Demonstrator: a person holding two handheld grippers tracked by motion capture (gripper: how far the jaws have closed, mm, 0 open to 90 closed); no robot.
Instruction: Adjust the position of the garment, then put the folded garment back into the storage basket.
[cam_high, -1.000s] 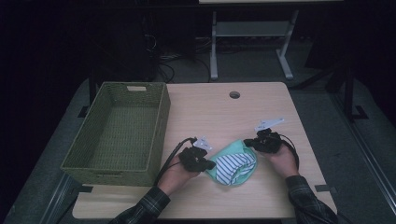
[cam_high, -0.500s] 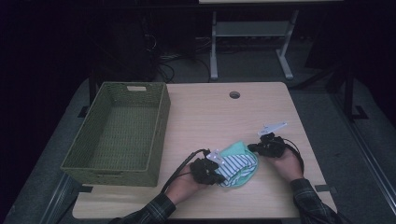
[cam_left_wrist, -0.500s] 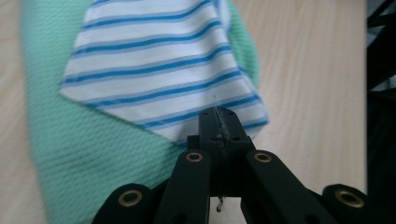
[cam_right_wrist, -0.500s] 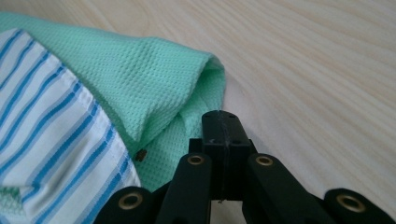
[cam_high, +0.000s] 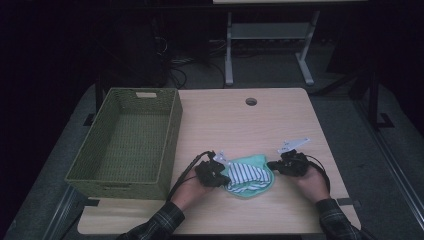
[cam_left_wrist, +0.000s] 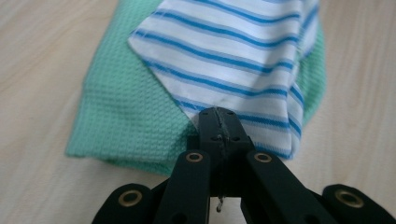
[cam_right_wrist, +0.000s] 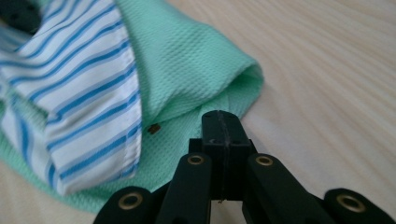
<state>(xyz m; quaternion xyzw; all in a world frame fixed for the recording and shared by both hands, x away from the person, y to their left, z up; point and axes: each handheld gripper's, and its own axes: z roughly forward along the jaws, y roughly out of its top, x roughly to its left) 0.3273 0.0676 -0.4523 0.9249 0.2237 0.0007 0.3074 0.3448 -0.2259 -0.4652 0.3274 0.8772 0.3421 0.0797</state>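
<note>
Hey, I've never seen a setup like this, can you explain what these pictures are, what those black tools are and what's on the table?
A person sits at a wooden table holding a black two-jaw gripper in each hand. The high view looks down from above: left gripper, right gripper. The two close-ups come from cameras riding on each gripper, looking along its jaws. Between the grippers lies a mint-green garment with a white, blue-striped part folded over it. Each gripper's jaws are closed on an edge of the cloth, the left at the striped part, the right on the green fabric. A green woven basket stands at the left.
</note>
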